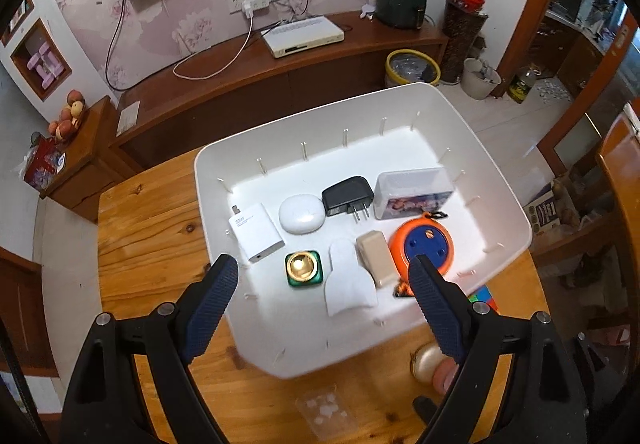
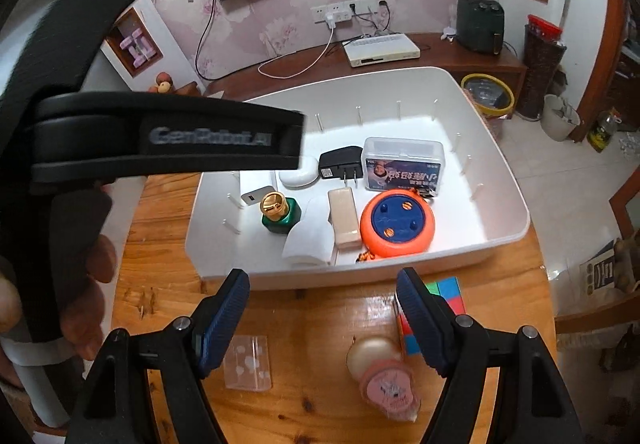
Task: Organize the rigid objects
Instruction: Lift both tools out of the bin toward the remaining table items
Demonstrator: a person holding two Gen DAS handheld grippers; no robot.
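While both spread and empty, left tongs (image 1: 320,276) over the white bin (image 1: 496,180), right tongs (image 2: 322,292) just before it.

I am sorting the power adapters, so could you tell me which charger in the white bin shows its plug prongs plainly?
The black charger: two metal prongs point toward the camera. The white charger shows none so plainly.

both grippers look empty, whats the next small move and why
Probably lower the right gripper onto the pink-capped bottle: it lies on the table outside the white bin, nearly between the open fingers. The left gripper, also open, hovers over the bin.
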